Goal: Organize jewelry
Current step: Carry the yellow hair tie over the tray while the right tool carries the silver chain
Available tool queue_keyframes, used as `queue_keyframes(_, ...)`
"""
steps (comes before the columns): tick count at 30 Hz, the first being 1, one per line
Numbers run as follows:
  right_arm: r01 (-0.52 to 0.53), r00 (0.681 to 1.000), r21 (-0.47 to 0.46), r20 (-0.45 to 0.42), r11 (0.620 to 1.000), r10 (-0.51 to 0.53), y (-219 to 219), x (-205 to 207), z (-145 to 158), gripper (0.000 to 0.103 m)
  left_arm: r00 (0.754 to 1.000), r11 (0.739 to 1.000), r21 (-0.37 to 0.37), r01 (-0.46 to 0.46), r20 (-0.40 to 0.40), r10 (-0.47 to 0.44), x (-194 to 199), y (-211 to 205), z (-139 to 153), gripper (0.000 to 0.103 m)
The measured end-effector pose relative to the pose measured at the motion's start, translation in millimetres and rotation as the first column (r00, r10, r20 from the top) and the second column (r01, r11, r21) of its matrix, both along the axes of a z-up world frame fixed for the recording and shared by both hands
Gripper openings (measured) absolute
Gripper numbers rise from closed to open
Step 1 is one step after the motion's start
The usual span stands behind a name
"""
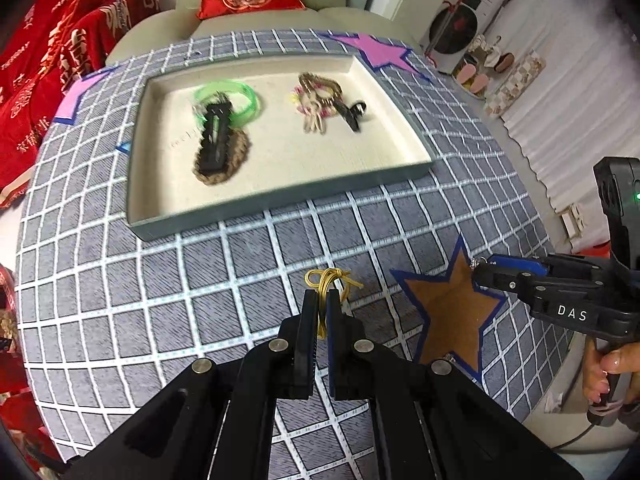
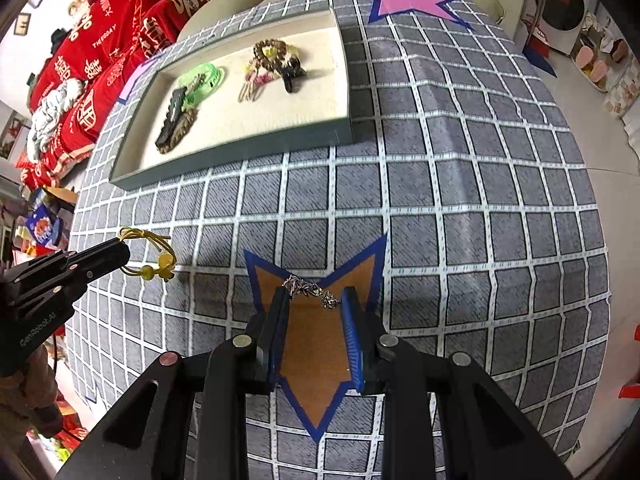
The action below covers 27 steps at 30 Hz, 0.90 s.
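Note:
My left gripper (image 1: 322,296) is shut on a yellow cord bracelet (image 1: 328,278) with yellow beads (image 2: 160,266), held above the checked cloth. In the right wrist view the left gripper (image 2: 124,250) comes in from the left edge. My right gripper (image 2: 316,296) is shut on a silver chain bracelet (image 2: 308,290) that spans between its blue pads, over a brown star (image 2: 316,360). In the left wrist view the right gripper (image 1: 482,268) enters from the right. A cream-lined tray (image 1: 280,200) lies further back and holds a green bangle (image 1: 240,96), a black hair clip (image 1: 216,140) and a beaded bracelet (image 1: 320,92).
A grey checked cloth (image 2: 460,200) covers the round table. A pink star (image 2: 408,0) is taped behind the tray's right end. Red cushions (image 2: 100,32) and a pale sofa lie beyond the table. A person's hand (image 1: 608,376) grips the right handle.

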State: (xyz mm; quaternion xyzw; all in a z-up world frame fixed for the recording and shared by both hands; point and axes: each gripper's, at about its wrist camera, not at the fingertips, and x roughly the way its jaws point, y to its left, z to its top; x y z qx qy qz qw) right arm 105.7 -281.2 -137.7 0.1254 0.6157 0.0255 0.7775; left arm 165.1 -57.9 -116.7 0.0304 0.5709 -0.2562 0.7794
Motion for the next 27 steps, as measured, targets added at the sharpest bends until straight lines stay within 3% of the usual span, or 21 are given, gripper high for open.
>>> queue_keyframes(15, -0.010, 0.995, 0.018, 0.101, 1.000, 0.008, -5.2, 46.7, 45.1, 0.029, 0.989, 0.998, -0.041, -0.056, 0.134, 0.061, 44.0, 13.8, 54.4, 0.012)
queue_keyframes(27, -0.057, 0.989, 0.032, 0.136, 0.998, 0.052, 2.3, 107.5, 51.4, 0.029, 0.983, 0.992, -0.068, -0.108, 0.141, 0.117, 88.9, 4.0, 49.9, 0.012)
